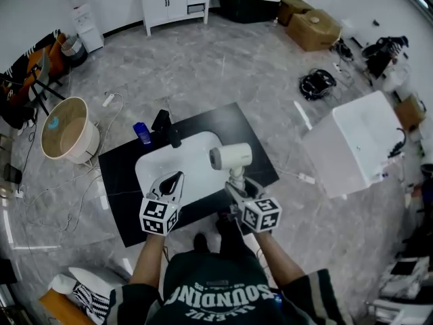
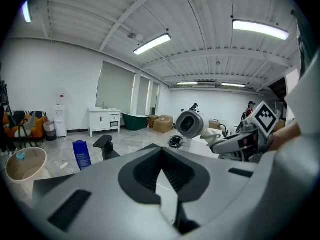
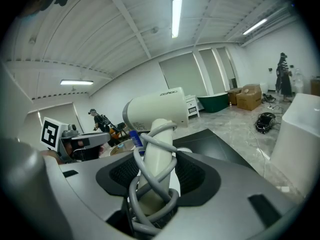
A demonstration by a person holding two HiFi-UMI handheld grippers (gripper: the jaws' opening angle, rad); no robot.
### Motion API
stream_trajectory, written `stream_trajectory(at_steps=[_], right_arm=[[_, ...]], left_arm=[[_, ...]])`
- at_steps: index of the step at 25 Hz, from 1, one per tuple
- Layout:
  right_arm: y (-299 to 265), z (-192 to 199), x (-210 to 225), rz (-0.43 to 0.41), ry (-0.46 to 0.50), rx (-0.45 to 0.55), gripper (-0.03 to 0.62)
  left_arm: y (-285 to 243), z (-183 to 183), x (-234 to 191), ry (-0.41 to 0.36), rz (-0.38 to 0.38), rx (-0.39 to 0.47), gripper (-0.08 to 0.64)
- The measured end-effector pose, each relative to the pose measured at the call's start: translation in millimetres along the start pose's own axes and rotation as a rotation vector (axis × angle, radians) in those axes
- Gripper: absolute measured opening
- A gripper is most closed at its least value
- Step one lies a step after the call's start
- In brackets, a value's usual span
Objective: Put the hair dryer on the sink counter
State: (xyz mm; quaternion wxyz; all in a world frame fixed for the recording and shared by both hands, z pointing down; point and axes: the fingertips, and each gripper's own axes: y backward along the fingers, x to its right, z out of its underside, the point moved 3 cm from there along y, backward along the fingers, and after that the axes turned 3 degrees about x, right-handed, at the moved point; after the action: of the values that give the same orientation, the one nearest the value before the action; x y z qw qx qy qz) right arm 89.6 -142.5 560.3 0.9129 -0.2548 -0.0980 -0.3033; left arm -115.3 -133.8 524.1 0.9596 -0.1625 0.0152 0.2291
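One item held: my right gripper clamps the hair dryer by its handle, above the sink counter, near right. My left gripper is closed, empty. Transport step; next should be lowering onto bare counter, then release.

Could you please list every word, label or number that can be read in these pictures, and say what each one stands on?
"SOUNDING": large letters, upside down in the head view, on the person's dark shirt; a smaller line next to it is too blurred to read.
Small print on the barrel of the hair dryer: too small to read.
Any print on the blue bottle: too small to tell.
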Motion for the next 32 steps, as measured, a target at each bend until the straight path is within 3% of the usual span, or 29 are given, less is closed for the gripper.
stream_trajectory(at_steps=[16, 32], right_arm=[[-88.0, -73.8, 86.9, -0.122, 0.067, -0.076, 0.219], [-128.1, -85.8, 117.6, -0.156, 0.052, -0.118, 0.219]], left_arm=[[-98.2, -44.8, -30.0, 0.062, -0.176, 0.009, 0.0], [-127.8, -40.4, -41.7, 0.096, -0.231, -0.023, 0.0]])
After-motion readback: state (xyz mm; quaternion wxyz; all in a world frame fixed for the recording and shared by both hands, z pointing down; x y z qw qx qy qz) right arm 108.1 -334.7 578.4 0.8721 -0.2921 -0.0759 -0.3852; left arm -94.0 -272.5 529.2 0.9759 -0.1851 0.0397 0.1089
